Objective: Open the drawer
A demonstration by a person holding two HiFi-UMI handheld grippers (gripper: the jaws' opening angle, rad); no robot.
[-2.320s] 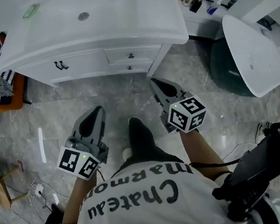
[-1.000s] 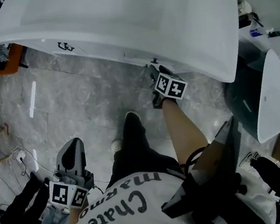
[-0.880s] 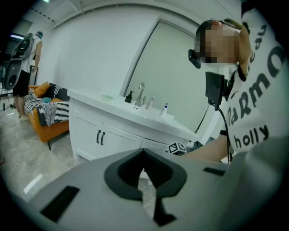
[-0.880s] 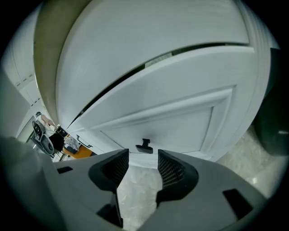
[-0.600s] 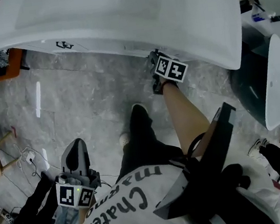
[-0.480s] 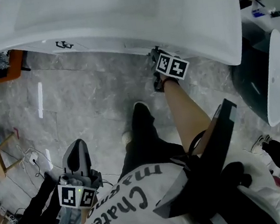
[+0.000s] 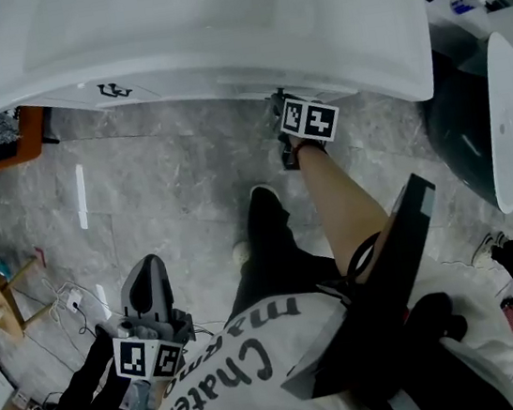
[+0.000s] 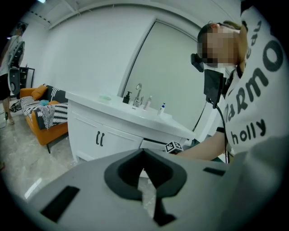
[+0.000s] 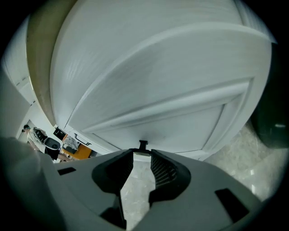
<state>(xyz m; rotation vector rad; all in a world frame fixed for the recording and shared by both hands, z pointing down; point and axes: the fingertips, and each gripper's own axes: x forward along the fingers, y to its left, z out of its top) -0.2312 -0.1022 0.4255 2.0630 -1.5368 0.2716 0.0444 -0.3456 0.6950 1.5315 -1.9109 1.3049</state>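
Two hand-held grippers, and only one of them is working. The right hand-held gripper (image 9: 142, 154) is up against the drawer (image 9: 176, 119) on the right side of the white vanity (image 7: 212, 25). Its jaws have just been closing, and now they pinch the small dark drawer knob (image 9: 142, 145) at their very tips. We only get the knob's stem. Its head is swallowed between the two tips, with a narrow gap behind it between the ribbed pads.

From the head view we lose the grip altogether. The vanity's overhanging top covers the jaws and nearly all of the drawer front, and just the marker cube (image 7: 309, 119) and the forearm (image 7: 336, 198) stick out. Whether the drawer sits out of its frame at all, we can't tell from any view.

The left hand-held gripper (image 8: 143, 151) hangs low at the person's left side over the grey stone floor (image 7: 168, 183), well apart from the vanity. Its jaws are pressed together at the tips with nothing in them. Past it we make out the pair of door handles (image 8: 99, 139) on the vanity's left, and the marker cube again, tiny, at the drawer. The hand holding the left one is cut off behind that gripper's own cube.
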